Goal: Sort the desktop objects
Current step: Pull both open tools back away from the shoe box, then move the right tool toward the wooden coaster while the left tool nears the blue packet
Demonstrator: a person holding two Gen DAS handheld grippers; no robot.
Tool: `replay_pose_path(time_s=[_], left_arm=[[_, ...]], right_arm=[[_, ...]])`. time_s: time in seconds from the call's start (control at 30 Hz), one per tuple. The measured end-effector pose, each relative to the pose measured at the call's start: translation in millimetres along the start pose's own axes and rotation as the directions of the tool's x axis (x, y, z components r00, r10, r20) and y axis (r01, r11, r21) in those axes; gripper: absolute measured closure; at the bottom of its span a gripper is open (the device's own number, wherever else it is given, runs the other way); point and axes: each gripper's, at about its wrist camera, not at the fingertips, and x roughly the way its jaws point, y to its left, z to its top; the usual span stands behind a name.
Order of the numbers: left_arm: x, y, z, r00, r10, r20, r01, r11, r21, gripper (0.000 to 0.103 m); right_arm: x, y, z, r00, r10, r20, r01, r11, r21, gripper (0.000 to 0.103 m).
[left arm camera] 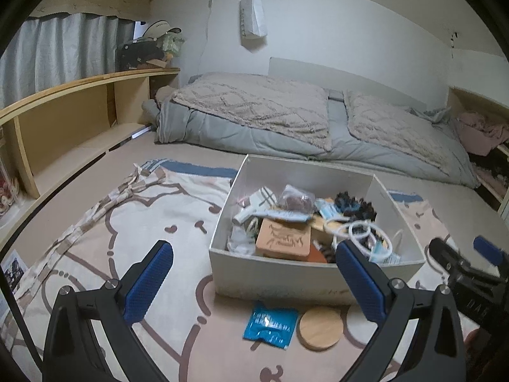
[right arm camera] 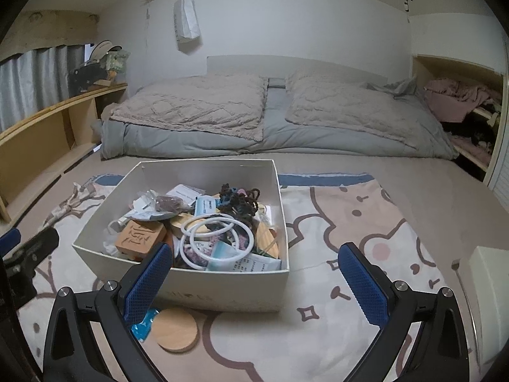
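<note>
A white open box [left arm camera: 286,275] [right arm camera: 222,293] stands on a patterned cloth, full of small items: an orange wooden block [left arm camera: 283,237] [right arm camera: 140,237], white rings [right arm camera: 219,232] [left arm camera: 362,229], dark hair ties [right arm camera: 240,199], packets. In front of it lie a blue packet [left arm camera: 270,324] [right arm camera: 144,323] and a round wooden coaster [left arm camera: 321,328] [right arm camera: 175,329]. My left gripper [left arm camera: 254,280] is open and empty, just above the packet and coaster. My right gripper [right arm camera: 254,283] is open and empty at the box's front right. The right gripper also shows in the left wrist view [left arm camera: 470,264].
The patterned cloth [left arm camera: 127,222] [right arm camera: 366,222] covers a low platform. Folded grey bedding [left arm camera: 286,121] [right arm camera: 270,117] lies behind the box. Wooden shelves [left arm camera: 63,121] run along the left. A white object [right arm camera: 490,286] sits at the right edge.
</note>
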Motion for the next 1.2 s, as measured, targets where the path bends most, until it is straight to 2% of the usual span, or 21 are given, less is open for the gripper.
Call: replay_pose_path(time_s=[0.5,0.8,1.0,1.2], left_arm=[[18,27,-61,0.996,0.046,-0.072,-0.050,0.998,-0.048,0.000],[20,26,-76,0.996,0.078,-0.049,-0.076,0.996,0.041,0.000],[20,17,-85,0.997,0.078,0.002,-0.078,0.988,0.131,0.000],[24,20,-92,0.997,0.077,0.009,-0.077,0.985,0.153,0.000]], right_arm=[[4,12,-44,1.000,-0.001,-0.022,0.001,1.000,-0.002,0.000],[16,35,-75,0.996,0.002,-0.084,-0.006,0.999,-0.049,0.000],[21,46,-88,0.995,0.011,-0.104,-0.017,0.998,-0.058,0.000],[30,52,-95,0.991,0.024,-0.134,-0.033,0.997,-0.063,0.000]])
